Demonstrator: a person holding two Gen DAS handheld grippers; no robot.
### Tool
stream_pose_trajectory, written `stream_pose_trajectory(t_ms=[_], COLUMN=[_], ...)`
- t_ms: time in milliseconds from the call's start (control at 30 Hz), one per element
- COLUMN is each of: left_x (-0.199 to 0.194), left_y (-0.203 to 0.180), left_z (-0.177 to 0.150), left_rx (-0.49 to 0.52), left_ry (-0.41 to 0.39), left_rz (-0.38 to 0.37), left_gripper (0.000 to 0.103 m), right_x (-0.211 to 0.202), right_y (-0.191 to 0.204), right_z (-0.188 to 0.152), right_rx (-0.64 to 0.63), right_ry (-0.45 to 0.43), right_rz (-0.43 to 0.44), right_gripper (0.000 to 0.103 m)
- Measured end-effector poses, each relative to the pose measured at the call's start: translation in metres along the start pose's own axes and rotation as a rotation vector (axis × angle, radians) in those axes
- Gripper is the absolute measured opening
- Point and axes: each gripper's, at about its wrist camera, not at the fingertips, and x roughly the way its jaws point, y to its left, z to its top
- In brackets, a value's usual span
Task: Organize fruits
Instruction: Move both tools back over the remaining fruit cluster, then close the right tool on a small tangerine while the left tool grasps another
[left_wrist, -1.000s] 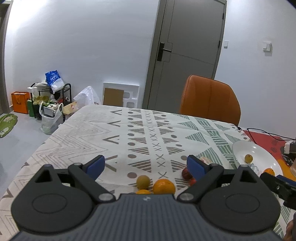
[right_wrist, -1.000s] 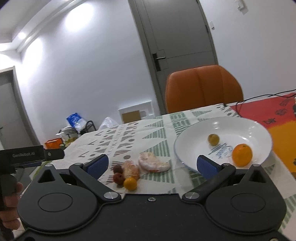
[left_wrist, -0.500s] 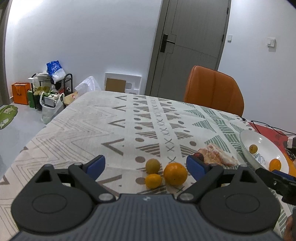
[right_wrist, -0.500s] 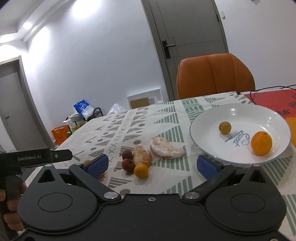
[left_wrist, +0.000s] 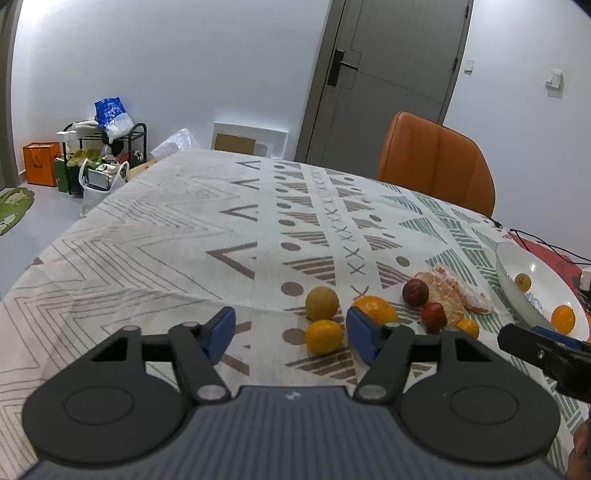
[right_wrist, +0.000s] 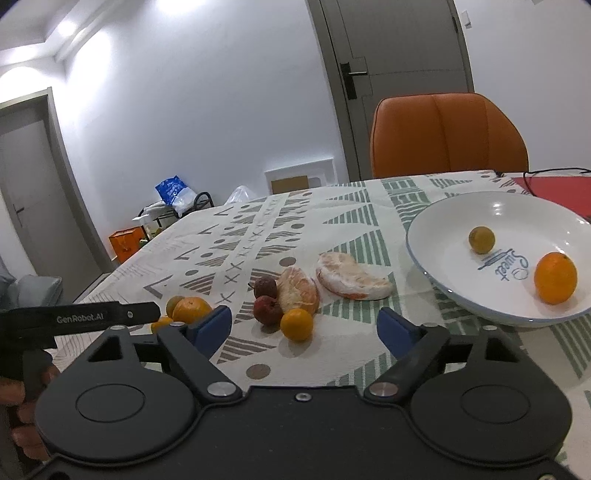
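- Fruit cluster on the patterned tablecloth (left_wrist: 155, 236), ahead of both tongs.
- Left group, seen from the left wrist: small orange citrus (left_wrist: 324, 336) in the gap between the left tong's pads, closest to it; greenish-yellow round fruit (left_wrist: 321, 303) just beyond, near touching; larger orange (left_wrist: 375, 309) partly hidden behind the right-hand blue pad.
- Middle group, seen from the right wrist: small mandarin (right_wrist: 296, 324) between the right tong's pads and a little ahead; two dark red fruits (right_wrist: 267, 309) just beyond, touching each other and the mandarin; peeled citrus piece (right_wrist: 297, 294) against them; second peeled segment (right_wrist: 351, 276) just right of that, apart from the plate.
- White plate (right_wrist: 436, 221) ahead-right of the right tong; holds a small green-brown fruit (right_wrist: 481, 239) and an orange (right_wrist: 555, 278), well apart, beside blue "Sweet" lettering.
- Left gripper (left_wrist: 291, 334): pads spread, nothing pinched; above the cloth, whether touching cannot be told.
- Right gripper (right_wrist: 304, 328): pads spread wide, nothing between them but table.
- In the left wrist view the right tong's tip shows at far right edge, near the plate rim; in the right wrist view the left tong enters from the left, lettered "GenRobot.AI", over the orange group.
- Beyond the table: orange chair (right_wrist: 448, 134), grey door (left_wrist: 388, 77), shelf rack with bags (left_wrist: 107, 147) against the wall.
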Motion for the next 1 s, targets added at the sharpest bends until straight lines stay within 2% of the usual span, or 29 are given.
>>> stream_pose_trajectory(t_ms=[333,433,500,600,667,733,800,867,1000], left_x=[0.009,0.012,0.013,0.013,0.012,0.011,0.009,0.008,0.004], left_y=[-0.004,-0.005,-0.007,-0.003,0.001,0.004,0.007,0.007,0.002], left_z=[-0.005,-0.005,-0.006,-0.005,-0.004,-0.003,-0.001,0.001,0.006], left_rx=[-0.004,-0.006,0.002,-0.012,-0.028,-0.035,-0.039,-0.034,-0.019], left_ry=[0.012,0.023,0.026,0.032,0.031,0.025,0.021,0.021,0.009], left_rz=[-0.036,-0.057,-0.052,-0.072,-0.078,-0.075,-0.07,-0.056,-0.045], left_gripper=[0.049,0.037,0.025,0.021,0.021,0.021,0.021,0.021,0.021], right_x=[0.01,0.013,0.016,0.023,0.029,0.034,0.038,0.042,0.034], right_y=[0.001,0.001,0.002,0.002,0.004,0.008,0.011,0.013,0.008], right_z=[0.0,0.0,0.0,0.0,0.001,0.001,-0.001,-0.005,-0.005], right_rx=[0.0,0.0,-0.002,-0.002,-0.007,-0.023,-0.033,-0.035,0.0], right_ry=[0.025,0.029,0.037,0.051,0.068,0.077,0.088,0.106,0.075], right_rz=[0.007,0.01,0.008,-0.001,-0.017,-0.031,-0.031,-0.019,0.002], right_gripper=[0.08,0.076,0.072,0.068,0.058,0.055,0.044,0.023,0.022])
